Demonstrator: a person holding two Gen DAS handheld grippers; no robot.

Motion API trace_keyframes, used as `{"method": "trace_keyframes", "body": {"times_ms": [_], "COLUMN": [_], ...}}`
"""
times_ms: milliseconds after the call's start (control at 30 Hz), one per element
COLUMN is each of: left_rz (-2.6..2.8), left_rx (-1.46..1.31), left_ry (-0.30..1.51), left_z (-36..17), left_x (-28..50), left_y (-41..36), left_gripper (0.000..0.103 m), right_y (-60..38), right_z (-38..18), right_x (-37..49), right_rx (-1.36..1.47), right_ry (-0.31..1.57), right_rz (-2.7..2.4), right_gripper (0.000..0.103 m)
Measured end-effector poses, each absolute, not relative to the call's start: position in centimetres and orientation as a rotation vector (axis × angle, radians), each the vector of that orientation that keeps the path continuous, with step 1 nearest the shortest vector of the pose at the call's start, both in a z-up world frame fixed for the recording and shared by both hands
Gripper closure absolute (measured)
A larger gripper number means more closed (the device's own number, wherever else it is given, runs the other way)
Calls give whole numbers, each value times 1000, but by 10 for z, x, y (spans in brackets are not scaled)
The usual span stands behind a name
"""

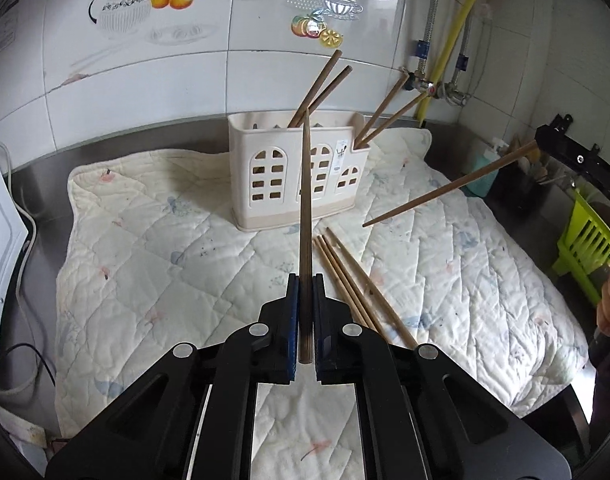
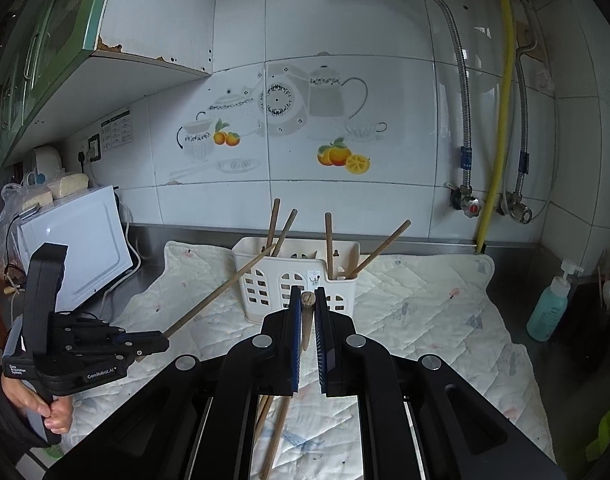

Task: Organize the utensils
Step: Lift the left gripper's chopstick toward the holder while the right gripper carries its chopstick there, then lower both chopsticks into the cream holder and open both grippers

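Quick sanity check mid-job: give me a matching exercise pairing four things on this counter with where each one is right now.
Things:
1. left gripper
2. cream plastic utensil holder
3. loose light wooden chopsticks
4. teal soap pump bottle

Places or states:
A. lying flat on the quilted white mat
B. shut on a dark wooden chopstick
C. standing on the mat with chopsticks sticking out
D. on the steel counter, off the mat's right edge

Pairs: 1-B, 2-C, 3-A, 4-D
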State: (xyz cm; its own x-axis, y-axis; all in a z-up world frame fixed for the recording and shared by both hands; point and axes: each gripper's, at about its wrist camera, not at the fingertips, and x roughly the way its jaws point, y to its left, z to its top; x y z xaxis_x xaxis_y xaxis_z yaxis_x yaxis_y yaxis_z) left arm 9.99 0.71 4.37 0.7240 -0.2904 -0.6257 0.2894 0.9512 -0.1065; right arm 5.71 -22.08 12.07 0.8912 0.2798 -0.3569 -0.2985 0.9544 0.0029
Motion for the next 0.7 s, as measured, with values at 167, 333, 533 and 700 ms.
{"method": "trace_keyframes", "body": {"times_ms": [167,333,533,700], "left_rz": [-309,-305,-279,-259], "left_rx": [12,48,53,57], "left_ry": [658,608,587,538], "left_z": [61,83,102,127], "left_x": [106,99,97,106], "left_y": [11,14,26,29], "left_gripper": [98,98,98,98], "right_y": [-223,-228,-232,-232], "right_z": [136,150,170,188], "right_x": [62,66,74,86], "right_rx": [-56,-56,-76,-91], "right_ry": [331,296,256,236], "right_rz": [294,276,252,248], "right_gripper": [96,96,96,96]}}
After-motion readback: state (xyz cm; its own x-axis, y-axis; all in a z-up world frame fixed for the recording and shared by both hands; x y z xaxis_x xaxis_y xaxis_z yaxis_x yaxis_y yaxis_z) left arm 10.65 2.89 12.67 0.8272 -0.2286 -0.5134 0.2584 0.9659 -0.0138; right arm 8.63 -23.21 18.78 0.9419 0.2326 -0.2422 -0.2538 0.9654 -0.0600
